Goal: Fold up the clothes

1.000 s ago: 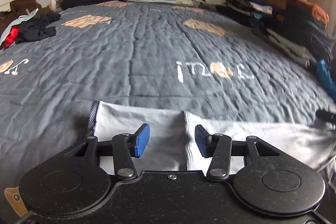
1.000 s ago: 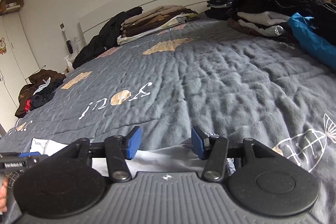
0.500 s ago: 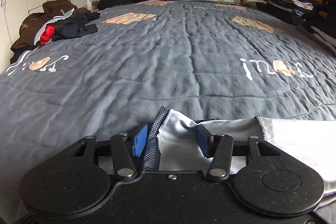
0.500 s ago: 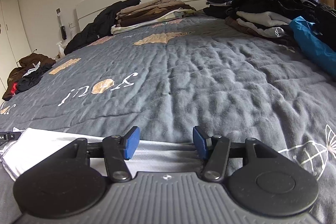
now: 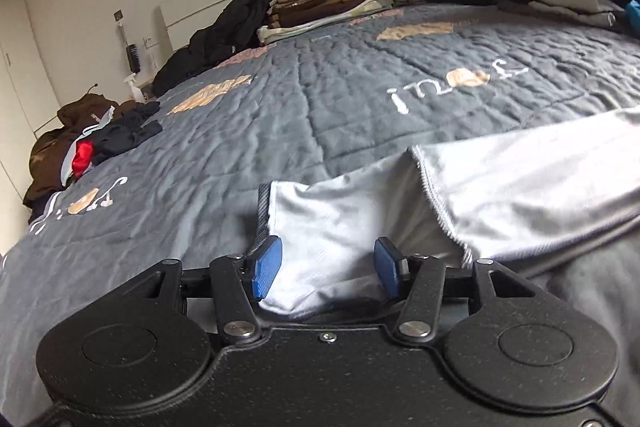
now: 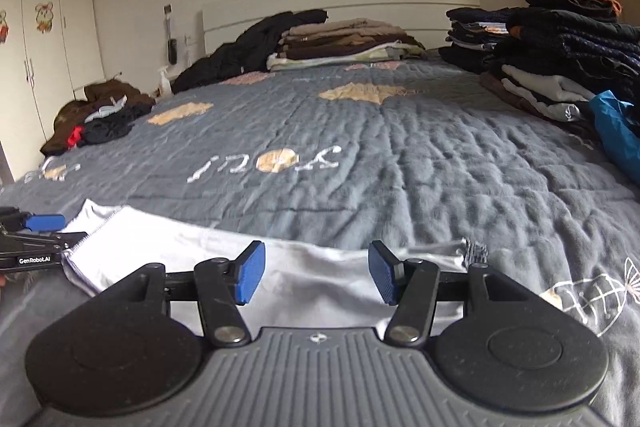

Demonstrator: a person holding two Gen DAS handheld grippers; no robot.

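We see a pale garment (image 5: 500, 179) lying across the near edge of the bed (image 5: 320, 99). Our left gripper (image 5: 326, 267) has its jaws apart with a bunched corner of cloth between them, unpinched. Our right gripper (image 6: 316, 277) also stands apart, with the garment's (image 6: 224, 251) flat edge beneath the gap.

The one label that reads clearly is "GenRobot.AI", in small white letters on the black body of the left claw (image 6: 34, 227), at the left edge of the right wrist view. The grey quilt (image 6: 400, 163) bears stitched white cursive lettering seen upside down from here, with a tan round patch in the middle of the word; it cannot be read with confidence. A second such word lies near the quilt's left edge in the left wrist view, likewise unreadable. The wardrobe doors (image 6: 44, 39) carry cartoon animal stickers without legible text.
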